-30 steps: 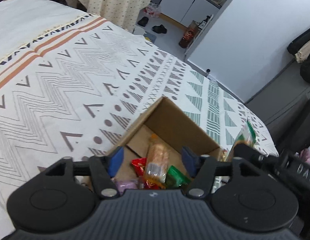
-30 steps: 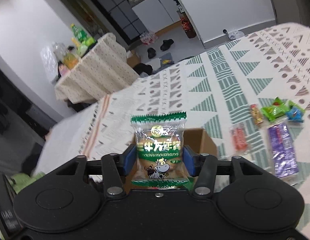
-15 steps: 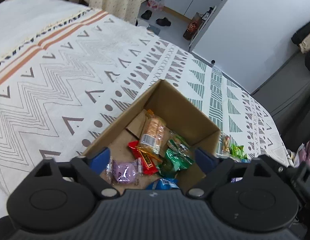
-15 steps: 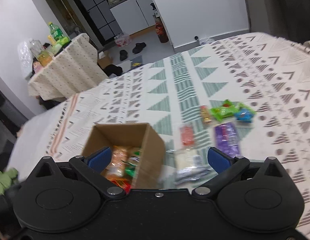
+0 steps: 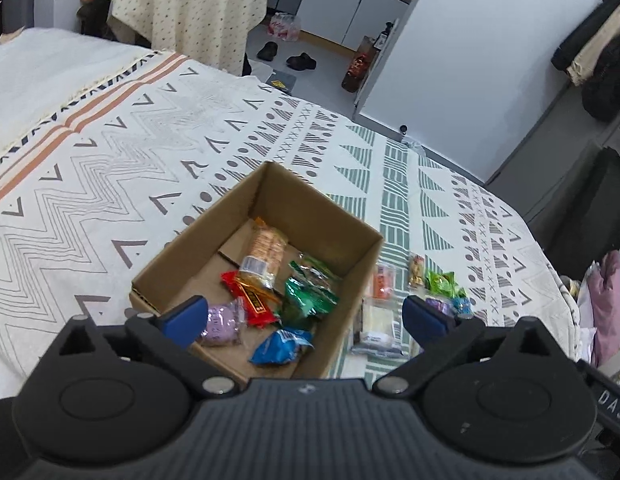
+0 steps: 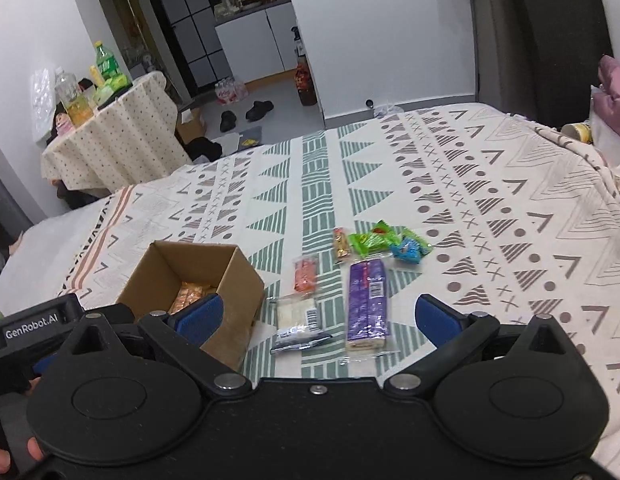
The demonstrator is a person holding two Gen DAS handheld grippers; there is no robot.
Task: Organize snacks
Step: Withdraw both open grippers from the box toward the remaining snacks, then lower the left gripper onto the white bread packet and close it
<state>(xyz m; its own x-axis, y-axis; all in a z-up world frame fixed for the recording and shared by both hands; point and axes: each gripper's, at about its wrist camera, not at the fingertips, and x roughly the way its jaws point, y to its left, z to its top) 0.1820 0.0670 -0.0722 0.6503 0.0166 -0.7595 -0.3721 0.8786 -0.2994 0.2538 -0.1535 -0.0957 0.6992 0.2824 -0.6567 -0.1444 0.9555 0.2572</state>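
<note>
I read the bed point(image 6: 490, 184), under its patterned cover, as the whole work surface, with the cardboard box point(image 6: 233, 276) as my landmark on it. Behind the box the room opens to a draped side table and white cabinets.

Inside the box I see several packets already dropped. The loose snacks lie just right of the box in the right wrist view. Largest is the purple wafer pack point(image 6: 368, 304), its long axis running away from me. The clear white pack point(image 6: 297, 316) sits between it and the box.

My right tongs point(image 6: 318, 316) stand wide apart, empty, framing those two, so I judge them nearer. My left tongs point(image 5: 305, 316) are opening, nothing gripped, over the box.
</note>
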